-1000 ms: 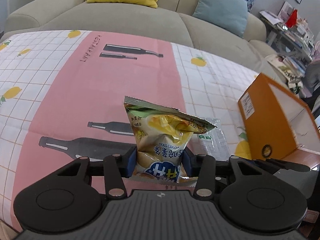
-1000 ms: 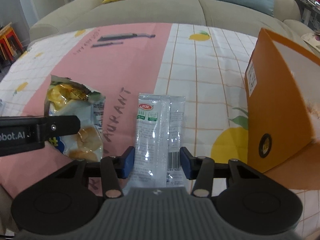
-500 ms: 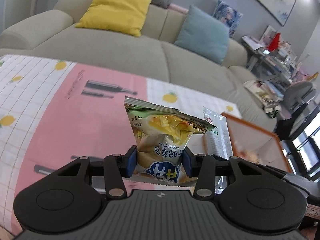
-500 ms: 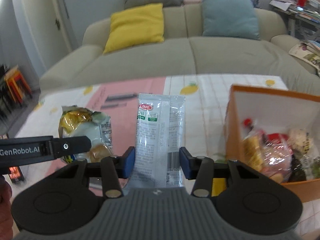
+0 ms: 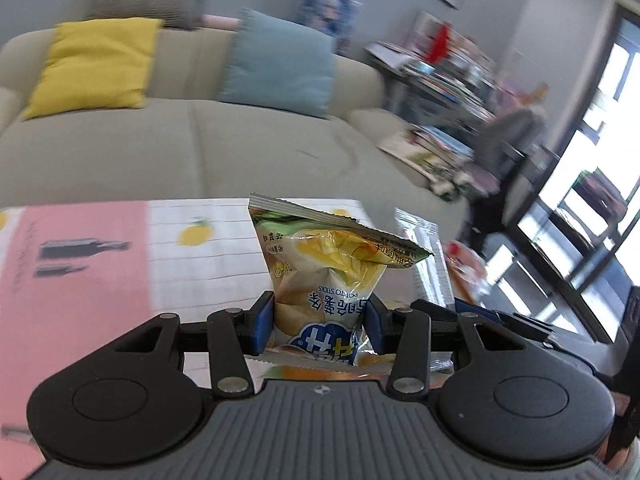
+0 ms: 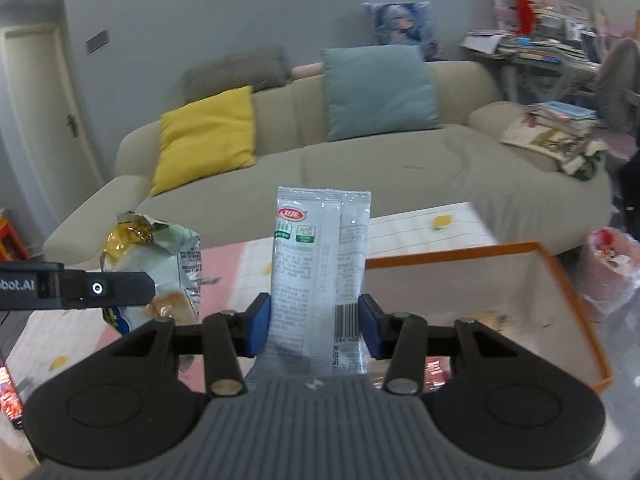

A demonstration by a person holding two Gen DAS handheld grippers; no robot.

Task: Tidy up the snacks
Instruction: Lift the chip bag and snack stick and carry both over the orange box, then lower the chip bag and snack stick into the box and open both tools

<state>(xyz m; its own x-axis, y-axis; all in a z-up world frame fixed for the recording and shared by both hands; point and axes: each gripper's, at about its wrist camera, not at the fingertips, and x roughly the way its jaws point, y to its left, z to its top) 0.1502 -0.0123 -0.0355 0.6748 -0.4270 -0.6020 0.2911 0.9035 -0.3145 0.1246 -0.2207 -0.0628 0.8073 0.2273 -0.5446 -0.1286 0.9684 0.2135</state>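
Chips (image 5: 320, 280) pinched in left gripper (image 5: 318, 322), sachet (image 6: 320, 264) in right gripper (image 6: 314, 326); carry both over box (image 6: 560, 276) (upright), then drop.

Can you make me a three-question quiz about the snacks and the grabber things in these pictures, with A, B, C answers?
1. Where is the orange box compared with the clear white packet in the right wrist view?
A. To its right and lower down
B. On the sofa
C. To its left

2. How many cushions sit on the sofa, going by the right wrist view: yellow, blue, grey?
A. One
B. Three
C. Six

3. What is the left gripper doing with the potato sticks bag?
A. Lying open beside it on the table
B. Dropping it on the floor
C. Squeezing it between its blue pads, lifted off the table

Answers:
1 A, the box's orange rim shows at the right, below the packet's top.
2 B, each colour shows once.
3 C, both pads press the bag's sides.
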